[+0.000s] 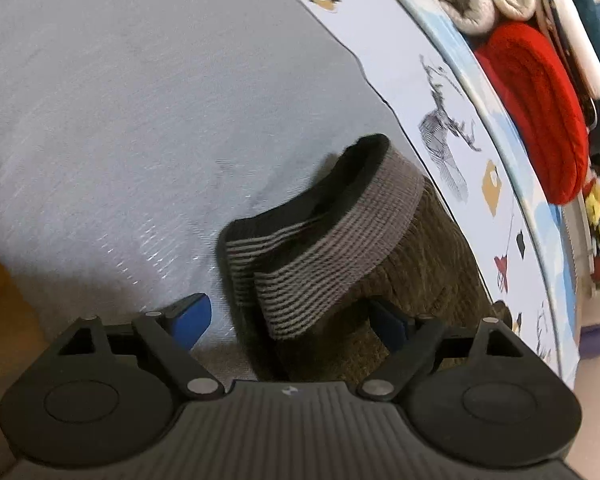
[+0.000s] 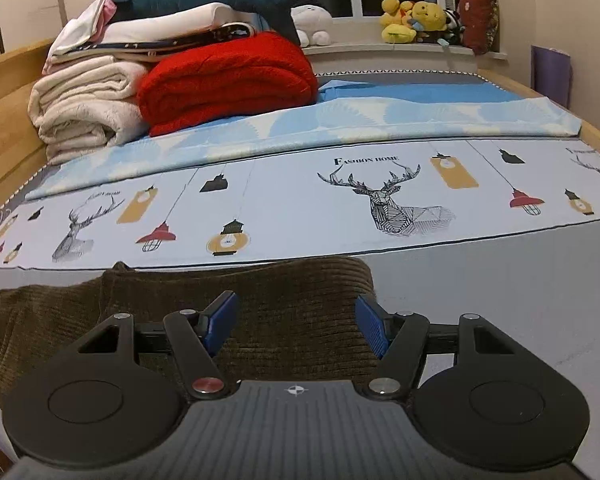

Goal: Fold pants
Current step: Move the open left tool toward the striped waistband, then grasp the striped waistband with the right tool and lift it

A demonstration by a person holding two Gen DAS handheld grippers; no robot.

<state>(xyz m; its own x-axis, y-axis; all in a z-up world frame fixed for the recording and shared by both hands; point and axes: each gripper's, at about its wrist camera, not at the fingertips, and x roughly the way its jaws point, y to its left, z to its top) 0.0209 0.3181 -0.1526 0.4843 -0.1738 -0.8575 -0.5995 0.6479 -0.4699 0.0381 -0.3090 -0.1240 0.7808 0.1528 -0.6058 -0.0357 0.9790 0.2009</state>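
Ribbed black housing filling the bottom of both views. Left gripper [image 1: 292, 320] is hanging with blue pads spread wide, nothing clamped, straddling the striped elastic waistband [image 1: 320, 248] of the brown corduroy pants [image 1: 420, 264]. Right gripper [image 2: 296, 326] is also standing apart, empty, over the flat corduroy panel. Pants are lying on the smooth grey sheet [image 1: 140, 120], just beside the edge of the deer-print cover [image 2: 300, 208]. Grey sheet is stretching open to one side; folded red blanket [image 2: 228, 80] and cream blankets [image 2: 84, 108] sitting well apart.
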